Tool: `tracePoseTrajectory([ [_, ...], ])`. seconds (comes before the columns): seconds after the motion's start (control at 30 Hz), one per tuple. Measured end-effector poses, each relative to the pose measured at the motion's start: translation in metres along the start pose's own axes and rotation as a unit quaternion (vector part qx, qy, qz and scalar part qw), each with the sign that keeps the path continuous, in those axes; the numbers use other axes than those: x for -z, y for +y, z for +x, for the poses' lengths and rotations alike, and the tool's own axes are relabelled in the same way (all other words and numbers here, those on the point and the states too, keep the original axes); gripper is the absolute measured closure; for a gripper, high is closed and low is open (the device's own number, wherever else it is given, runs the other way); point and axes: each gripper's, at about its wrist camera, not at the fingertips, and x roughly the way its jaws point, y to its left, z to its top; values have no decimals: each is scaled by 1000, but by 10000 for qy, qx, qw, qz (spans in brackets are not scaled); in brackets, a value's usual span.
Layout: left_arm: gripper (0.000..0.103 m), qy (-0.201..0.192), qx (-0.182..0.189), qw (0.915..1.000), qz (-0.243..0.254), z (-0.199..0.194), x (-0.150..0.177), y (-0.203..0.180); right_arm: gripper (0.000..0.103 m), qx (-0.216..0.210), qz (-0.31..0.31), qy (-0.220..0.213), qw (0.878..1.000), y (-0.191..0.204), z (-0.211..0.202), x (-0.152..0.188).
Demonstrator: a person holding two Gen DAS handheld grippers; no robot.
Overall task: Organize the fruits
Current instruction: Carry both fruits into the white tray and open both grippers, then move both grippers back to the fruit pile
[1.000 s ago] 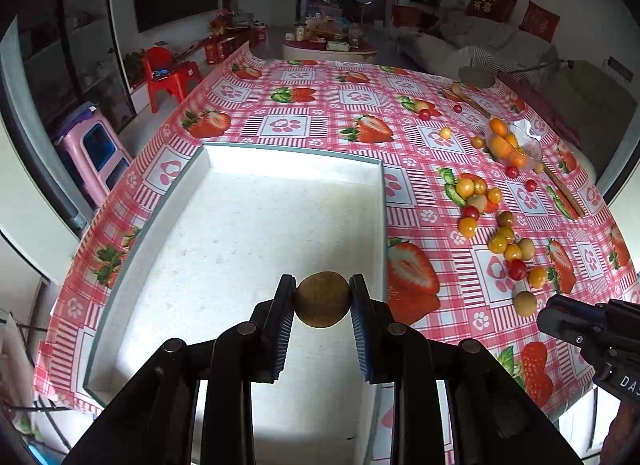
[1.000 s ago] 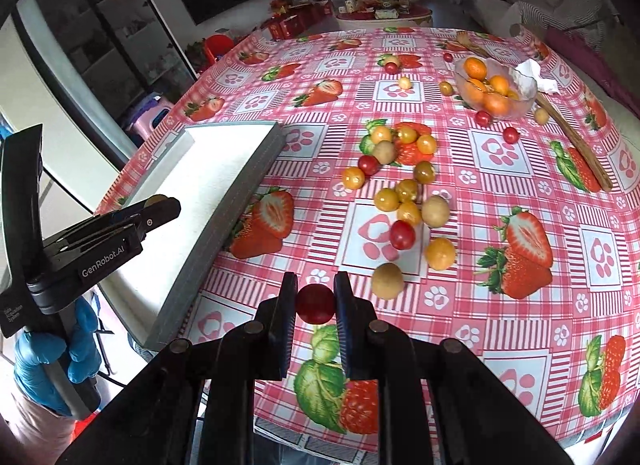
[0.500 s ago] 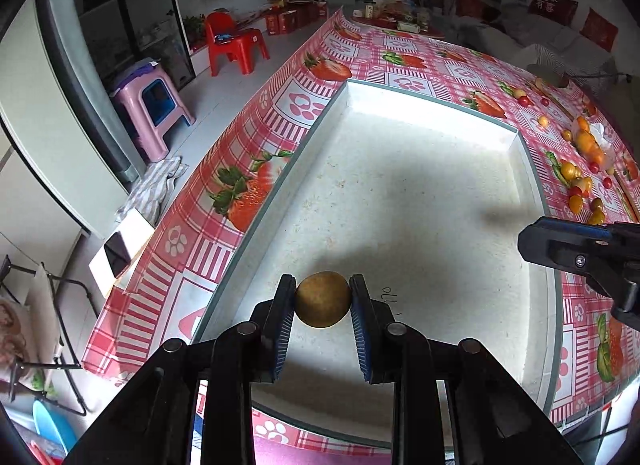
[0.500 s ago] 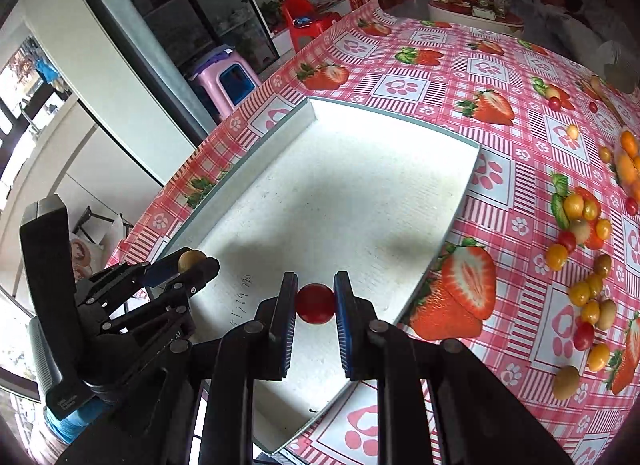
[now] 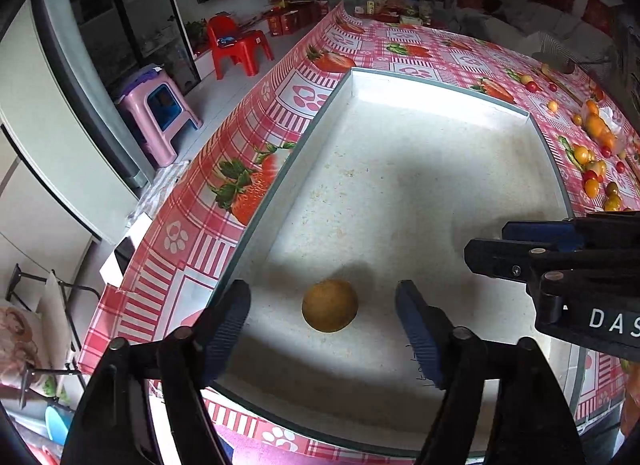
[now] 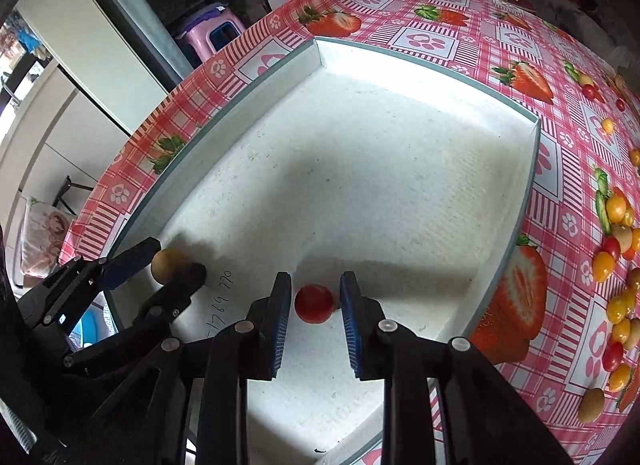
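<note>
A brown round fruit (image 5: 329, 306) lies on the floor of the white tray (image 5: 400, 83), near its front left corner. My left gripper (image 5: 322, 307) is open, its jaws wide apart on either side of the fruit without touching it. The fruit also shows in the right wrist view (image 6: 166, 265). A red cherry tomato (image 6: 314, 303) lies on the tray floor (image 6: 400, 185) near its front. My right gripper (image 6: 314, 297) is open, its jaws close on both sides of the tomato with small gaps. The right gripper's fingers (image 5: 520, 261) show at right in the left wrist view.
Several yellow, orange and red small fruits (image 6: 618, 265) lie loose on the strawberry tablecloth (image 6: 560, 77) to the right of the tray. A clear bowl of orange fruits (image 5: 598, 127) stands farther right. A pink stool (image 5: 158, 113) and red chair (image 5: 236, 45) stand on the floor at left.
Both grippers have opened. The brown fruit and the red tomato, held before, now lie on the tray floor. Both grippers have come lower over the tray's front part.
</note>
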Motion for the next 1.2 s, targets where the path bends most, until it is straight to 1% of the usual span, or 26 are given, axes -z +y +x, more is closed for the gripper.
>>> tracePoseTrajectory([
  [0.03,21,-61,5,10000,27,-3,0,-1,47,-28,6,-73,10000,0,-5,-1],
  [0.07,21,-66,9,10000,53,-4,-1,-1,33,-10,2,-214,9998,0,-13,-2],
  [0.1,21,-53,19,10000,55,-5,-2,-2,27,39,-7,-378,9993,-1,-21,-1],
  [0.17,21,-44,80,10000,11,-7,-5,-4,27,141,-79,-652,9977,-1,-40,-1],
  [0.27,21,-100,154,9998,-16,-13,-10,-10,27,317,-42,-915,9953,-13,-62,9],
  [0.33,21,-162,172,9997,28,-17,-13,-17,27,375,152,-1038,9938,-32,-72,17],
  [0.47,21,-237,256,9993,145,-27,-22,-38,27,573,822,-1274,9868,-85,-86,38],
  [0.6,21,-317,495,9977,326,-37,-35,-70,27,556,1493,-1073,9814,-142,-85,59],
  [0.7,21,-321,676,9955,574,-40,-43,-104,27,578,1782,-919,9780,-174,-82,74],
  [0.73,21,-312,739,9945,667,-40,-45,-117,27,521,1777,-992,9777,-180,-85,79],
  [0.77,21,-300,789,9936,752,-40,-47,-130,27,582,1719,-1043,9779,-182,-90,82],
  [0.83,21,-257,889,9916,902,-37,-51,-155,27,916,1534,-1051,9783,-185,-95,84],
  [0.9,21,-220,995,9898,993,-34,-55,-178,26,1003,1422,-1156,9779,-192,-103,89],
  [0.97,21,-160,1130,9877,1070,-28,-59,-199,26,1180,1383,-1168,9764,-200,-109,92],
  [1.07,21,-67,1220,9857,1164,-14,-64,-225,26,1291,1479,-1165,9736,-220,-115,98],
  [1.2,21,68,1176,9848,1275,8,-68,-248,26,1350,1727,-1137,9690,-247,-120,111],
])
